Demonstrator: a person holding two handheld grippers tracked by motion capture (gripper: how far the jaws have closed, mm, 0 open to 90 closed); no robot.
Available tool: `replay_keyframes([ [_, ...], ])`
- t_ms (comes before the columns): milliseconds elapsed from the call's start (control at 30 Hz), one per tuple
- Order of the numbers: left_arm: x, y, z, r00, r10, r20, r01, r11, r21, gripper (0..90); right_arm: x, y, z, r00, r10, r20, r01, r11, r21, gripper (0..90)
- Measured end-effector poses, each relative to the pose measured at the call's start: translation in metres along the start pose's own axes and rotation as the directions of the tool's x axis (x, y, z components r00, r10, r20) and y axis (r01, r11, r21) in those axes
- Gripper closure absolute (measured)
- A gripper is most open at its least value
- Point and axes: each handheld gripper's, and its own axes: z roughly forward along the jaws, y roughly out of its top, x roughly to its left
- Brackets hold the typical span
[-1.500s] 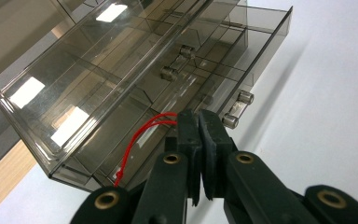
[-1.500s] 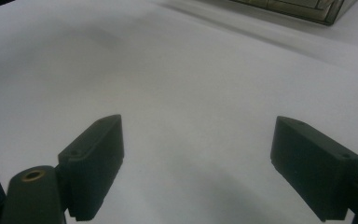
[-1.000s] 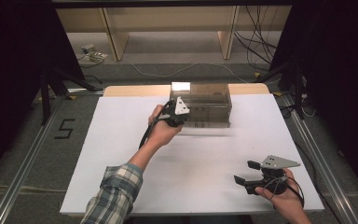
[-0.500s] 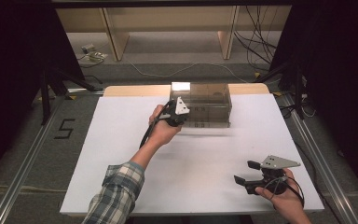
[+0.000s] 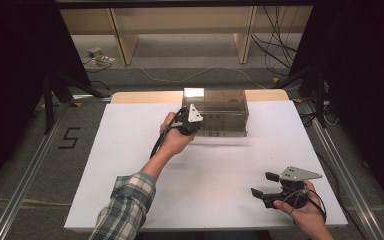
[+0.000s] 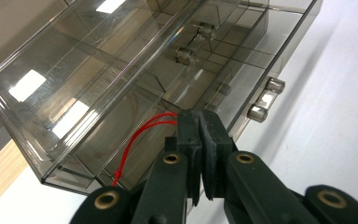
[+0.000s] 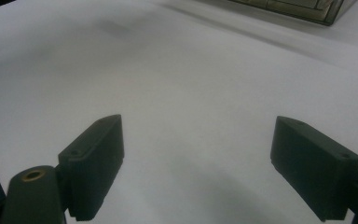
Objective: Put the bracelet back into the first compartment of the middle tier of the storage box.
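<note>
High view first: nearest the person, well short of the clear smoked plastic drawer box (image 5: 222, 111) and off to its right, the right hand (image 5: 304, 212) holds the right gripper (image 5: 265, 185) low over the white board (image 5: 130, 165). Its jaws are spread wide with nothing between them, and the grey three-cornered plate sits on top. In the right gripper view the two black pads (image 7: 95, 163) stand far apart over bare white surface, and a corner of the box (image 7: 307, 9) shows at the top edge.

Farther out, a plaid sleeve (image 5: 125, 205) leads up to the left hand (image 5: 172, 140), which carries the left gripper (image 5: 192, 127) right at the front left corner of the box. In the left gripper view, that gripper (image 6: 199, 122) has its jaws pressed together, tips against the box's (image 6: 121, 84) front edge, near a loop of red thread (image 6: 137, 137) that runs beside the left jaw. Whether the thread is actually pinched between the pads I cannot tell. A small clear drawer knob (image 6: 265, 98) juts from the box front just to the right of the jaws.

The box itself stands at the far edge of the board, near the middle, with dividers visible through its walls.
</note>
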Motion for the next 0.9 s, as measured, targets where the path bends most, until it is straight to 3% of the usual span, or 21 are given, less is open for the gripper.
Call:
replay_keyframes([
  [400, 0.002, 0.000, 0.005, 1.0000, 0.007, -0.004, -0.007, 0.9999, 0.014, 87.7, 0.000, 0.000, 0.000, 1.0000, 0.002, -0.002, -0.002, 1.000, -0.001, 18.2],
  [900, 0.003, -0.001, 0.014, 0.9999, -0.012, -0.007, 0.012, 0.9999, 0.007, 87.6, -0.001, 0.000, 0.000, 1.0000, 0.002, -0.002, -0.002, 1.000, -0.001, 18.2],
])
